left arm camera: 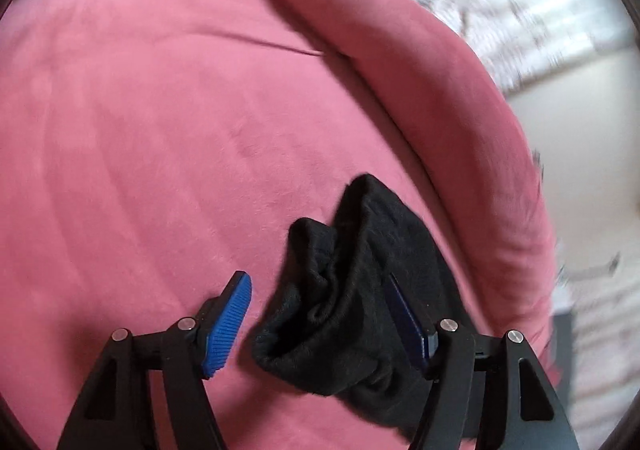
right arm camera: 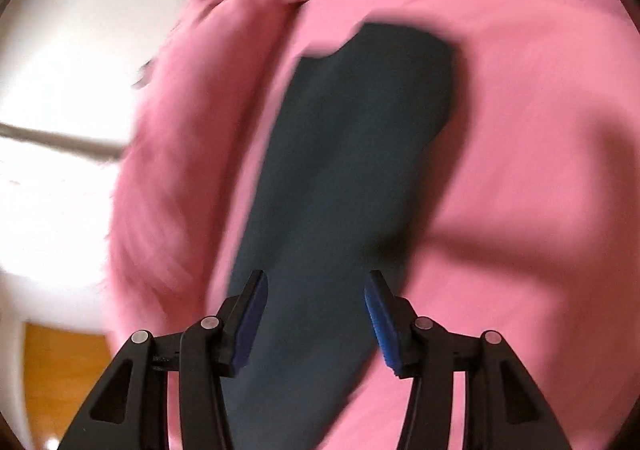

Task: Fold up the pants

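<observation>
Apparently the folding is well along, though not finished. In the right wrist view the pants [right arm camera: 344,186] lie as one long, narrow dark strip on the pink blanket [right arm camera: 540,122], which I read as the two legs already laid one over the other lengthwise. The strip looks flat and smooth as far as the motion blur lets me tell, with its far end squared off except for a small notch at one corner. The raised roll of the blanket runs along the strip's left side, near it but apart from it.

In the left wrist view the end of the pants [left arm camera: 352,290] is not flat: the black cloth stands up in a bunched, creased heap with an open fold, close to the blanket's rolled edge. That end probably needs smoothing, and I judge that the crosswise folds to shorten the strip are still to do.

The left gripper [left arm camera: 320,322] has its jaws standing wide. The bunched cloth sits between them; it lies against or just behind the right pad, while the left pad [left arm camera: 226,324] is clearly apart from it, so nothing is clamped. The right gripper [right arm camera: 314,318] is also open, its two blue pads spread with the dark strip seen behind the gap, and I see no cloth pinched there.
</observation>
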Available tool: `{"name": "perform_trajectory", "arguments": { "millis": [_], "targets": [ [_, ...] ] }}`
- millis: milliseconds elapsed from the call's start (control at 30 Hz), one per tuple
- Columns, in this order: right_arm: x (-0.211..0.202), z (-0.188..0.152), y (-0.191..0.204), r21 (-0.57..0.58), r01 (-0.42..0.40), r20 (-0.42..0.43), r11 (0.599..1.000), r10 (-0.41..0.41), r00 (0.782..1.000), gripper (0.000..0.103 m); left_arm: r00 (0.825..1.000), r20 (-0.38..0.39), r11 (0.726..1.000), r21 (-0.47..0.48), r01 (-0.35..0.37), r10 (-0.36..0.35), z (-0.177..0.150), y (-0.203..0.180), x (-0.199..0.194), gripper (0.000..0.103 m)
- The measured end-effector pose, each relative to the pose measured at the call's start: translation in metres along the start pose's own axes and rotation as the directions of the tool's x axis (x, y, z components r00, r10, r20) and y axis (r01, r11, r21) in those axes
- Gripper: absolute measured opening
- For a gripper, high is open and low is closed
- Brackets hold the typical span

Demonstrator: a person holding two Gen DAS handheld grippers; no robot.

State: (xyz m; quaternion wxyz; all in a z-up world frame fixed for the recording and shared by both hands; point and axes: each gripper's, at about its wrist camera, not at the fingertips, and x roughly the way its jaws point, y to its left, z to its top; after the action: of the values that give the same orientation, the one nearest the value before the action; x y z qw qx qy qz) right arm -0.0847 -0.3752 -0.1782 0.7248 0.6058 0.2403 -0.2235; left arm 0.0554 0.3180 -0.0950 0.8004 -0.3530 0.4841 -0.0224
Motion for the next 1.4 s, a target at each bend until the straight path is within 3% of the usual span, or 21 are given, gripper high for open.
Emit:
{"name": "perform_trajectory", "arguments": {
  "millis": [133, 200, 233, 300, 367, 400, 433, 500, 533, 600, 633, 700, 767, 900, 1000, 1067, 1100, 1167, 1200, 1267, 1400],
  "targets": [
    [0.045, -0.089, 0.083, -0.209, -0.12, -0.268, 0.97, 0.062, 0.961, 0.052, 0.997, -0.079, 0.981, 0.191, 0.03, -0.015, -0.014, -0.037, 0.017, 0.069],
    [0.07, -0.139, 0.117, -0.325, -0.173, -0.366, 0.93, 0.045, 0.929, 0.052, 0.994, -0.105, 0.968, 0.25, -0.001, 0.028, -0.019, -0.045, 0.029, 0.068],
    [0.084, -0.165, 0.134, -0.39, -0.204, -0.41, 0.898, 0.029, 0.912, 0.052, 0.994, -0.091, 0.961, 0.274, -0.033, 0.061, -0.02, -0.045, 0.033, 0.06],
    [0.11, -0.214, 0.158, -0.529, -0.236, -0.461, 0.815, -0.042, 0.886, 0.052, 0.992, -0.08, 0.944, 0.323, -0.066, 0.096, -0.021, -0.04, 0.031, 0.054],
    [0.137, -0.262, 0.179, -0.681, -0.25, -0.493, 0.688, -0.178, 0.852, 0.052, 0.993, -0.072, 0.937, 0.343, -0.067, 0.097, -0.022, -0.043, 0.031, 0.05],
    [0.143, -0.28, 0.185, -0.732, -0.263, -0.485, 0.629, -0.209, 0.849, 0.052, 0.994, -0.068, 0.939, 0.34, -0.055, 0.083, -0.019, -0.049, 0.029, 0.049],
    [0.15, -0.298, 0.189, -0.795, -0.262, -0.451, 0.547, -0.245, 0.858, 0.052, 0.997, -0.064, 0.946, 0.323, -0.029, 0.053, -0.017, -0.049, 0.025, 0.045],
    [0.167, -0.317, 0.19, -0.867, -0.246, -0.402, 0.433, -0.318, 0.859, 0.05, 0.995, -0.043, 0.972, 0.212, 0.097, -0.09, -0.003, -0.037, 0.006, 0.016],
    [0.178, -0.318, 0.187, -0.888, -0.22, -0.371, 0.404, -0.348, 0.861, 0.048, 0.989, -0.047, 0.976, 0.161, 0.147, -0.141, 0.004, -0.031, 0.001, 0.017],
    [0.192, -0.309, 0.178, -0.894, -0.167, -0.333, 0.415, -0.368, 0.868, 0.046, 0.964, -0.071, 0.965, 0.022, 0.26, -0.258, 0.017, -0.007, -0.007, 0.015],
    [0.197, -0.303, 0.174, -0.879, -0.172, -0.35, 0.445, -0.355, 0.867, 0.044, 0.97, -0.089, 0.973, 0.037, 0.229, -0.226, 0.018, -0.001, -0.006, 0.015],
    [0.199, -0.288, 0.169, -0.841, -0.193, -0.389, 0.506, -0.316, 0.865, 0.044, 0.995, -0.082, 0.989, 0.125, 0.073, -0.063, 0.015, -0.006, 0.003, 0.007],
    [0.2, -0.283, 0.167, -0.824, -0.188, -0.398, 0.535, -0.309, 0.864, 0.044, 0.997, -0.073, 0.98, 0.198, -0.008, 0.023, 0.013, -0.015, 0.008, 0.007],
    [0.207, -0.285, 0.177, -0.848, -0.184, -0.374, 0.497, -0.314, 0.873, 0.044, 0.991, 0.019, 0.951, 0.278, -0.133, 0.133, 0.008, -0.025, -0.001, 0.027],
    [0.199, -0.306, 0.184, -0.842, -0.179, -0.369, 0.509, -0.301, 0.879, 0.044, 0.996, -0.028, 0.959, 0.273, -0.079, 0.09, 0.001, -0.024, -0.003, 0.058],
    [0.189, -0.309, 0.189, -0.796, -0.219, -0.425, 0.563, -0.263, 0.866, 0.044, 0.994, -0.108, 0.974, 0.22, 0.047, -0.023, -0.005, -0.019, 0.008, 0.064],
    [0.187, -0.308, 0.189, -0.772, -0.243, -0.455, 0.588, -0.244, 0.856, 0.044, 0.992, -0.118, 0.975, 0.213, 0.06, -0.035, -0.007, -0.019, 0.01, 0.064],
    [0.185, -0.311, 0.189, -0.756, -0.25, -0.474, 0.605, -0.241, 0.847, 0.044, 0.994, -0.1, 0.956, 0.292, -0.021, 0.052, -0.01, -0.026, 0.014, 0.026],
    [0.184, -0.313, 0.188, -0.758, -0.247, -0.471, 0.604, -0.244, 0.848, 0.044, 0.992, -0.071, 0.936, 0.344, -0.07, 0.1, -0.011, -0.029, 0.014, 0.025],
    [0.19, -0.313, 0.186, -0.77, -0.224, -0.458, 0.597, -0.274, 0.846, 0.044, 0.996, -0.045, 0.941, 0.334, -0.054, 0.073, -0.009, -0.031, 0.007, 0.018],
    [0.193, -0.31, 0.179, -0.758, -0.193, -0.448, 0.623, -0.284, 0.848, 0.044, 0.991, 0.061, 0.972, 0.211, 0.1, -0.115, 0.007, -0.011, -0.044, 0.005]
  ]
}}
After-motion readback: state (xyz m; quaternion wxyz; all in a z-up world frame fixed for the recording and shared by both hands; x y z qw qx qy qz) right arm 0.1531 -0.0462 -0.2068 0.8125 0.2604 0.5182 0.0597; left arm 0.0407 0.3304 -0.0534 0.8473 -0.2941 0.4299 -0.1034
